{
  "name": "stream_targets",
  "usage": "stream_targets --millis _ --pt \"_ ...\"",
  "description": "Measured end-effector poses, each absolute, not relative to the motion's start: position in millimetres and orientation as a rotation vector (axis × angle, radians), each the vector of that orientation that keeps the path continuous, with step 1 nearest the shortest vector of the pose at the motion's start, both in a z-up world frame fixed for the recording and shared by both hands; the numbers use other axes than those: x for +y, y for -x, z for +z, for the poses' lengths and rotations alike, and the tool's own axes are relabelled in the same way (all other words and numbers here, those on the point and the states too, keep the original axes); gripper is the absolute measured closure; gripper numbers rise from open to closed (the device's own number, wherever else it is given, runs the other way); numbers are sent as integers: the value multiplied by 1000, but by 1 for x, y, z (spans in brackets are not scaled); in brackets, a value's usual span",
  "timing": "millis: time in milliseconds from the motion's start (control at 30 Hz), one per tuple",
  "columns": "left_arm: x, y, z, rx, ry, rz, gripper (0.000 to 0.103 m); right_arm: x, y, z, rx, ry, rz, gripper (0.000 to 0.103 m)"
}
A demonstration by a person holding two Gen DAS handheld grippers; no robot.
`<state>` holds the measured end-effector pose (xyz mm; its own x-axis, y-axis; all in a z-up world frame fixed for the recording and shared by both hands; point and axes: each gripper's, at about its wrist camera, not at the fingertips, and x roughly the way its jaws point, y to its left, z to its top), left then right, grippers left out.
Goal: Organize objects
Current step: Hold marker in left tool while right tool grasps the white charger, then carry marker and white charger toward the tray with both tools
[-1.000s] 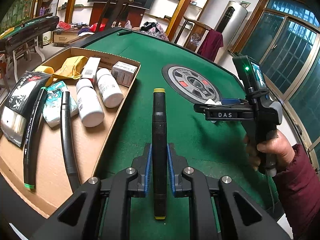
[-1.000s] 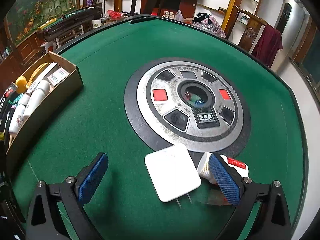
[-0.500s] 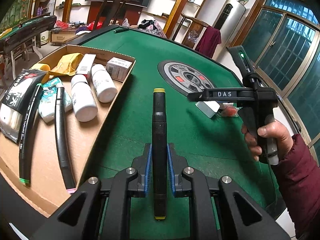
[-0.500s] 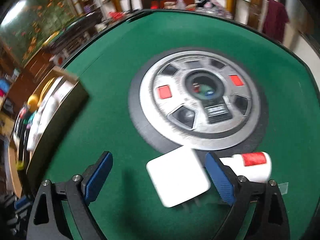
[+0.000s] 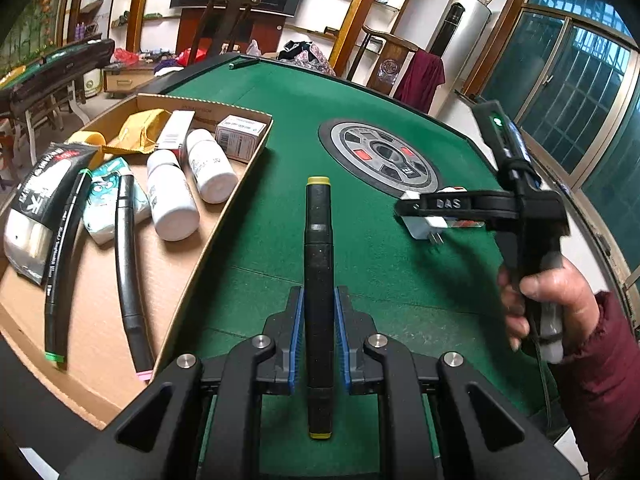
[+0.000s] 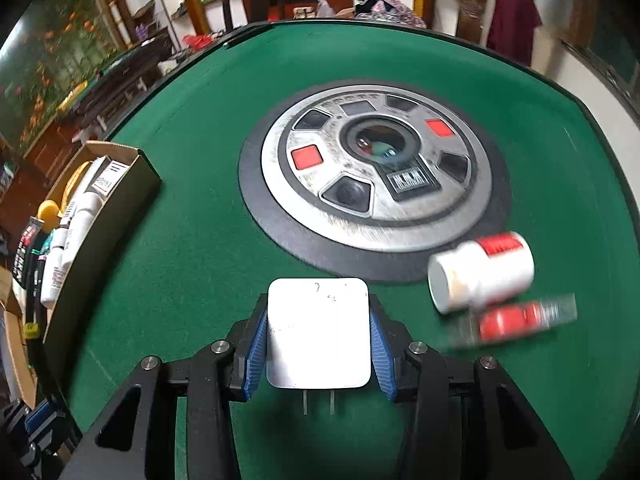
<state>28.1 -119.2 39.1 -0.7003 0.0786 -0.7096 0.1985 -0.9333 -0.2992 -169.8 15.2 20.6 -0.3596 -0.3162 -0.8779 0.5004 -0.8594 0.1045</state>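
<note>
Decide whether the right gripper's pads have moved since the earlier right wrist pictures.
Yes. The right gripper pads are closing inward onto the white charger.

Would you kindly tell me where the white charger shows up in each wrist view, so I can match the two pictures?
Left wrist view: the charger sits right of centre, under the right gripper, prongs pointing down-right.
Right wrist view: the charger is bottom centre, between the closing blue pads, prongs toward the camera.
Shared landmark: the round grey panel in the green table, just beyond the charger in both.
</note>
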Motion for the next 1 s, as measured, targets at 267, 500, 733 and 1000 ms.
stream_targets --millis 267,500,733,1000 --pt "-112 -36 47 517 -1166 -2785 88 39 135 36 44 -1337 -2197 54" --pt "-108 -47 58 452 -1109 -2788 88 42 109 60 6 -1225 -2215 54" --pt "-125 -61 70 421 -1018 -2745 88 37 93 84 -43 -1158 -2194 54" --pt "-157 -75 74 387 -962 -2653 88 0 73 102 -32 -1117 -2095 54"
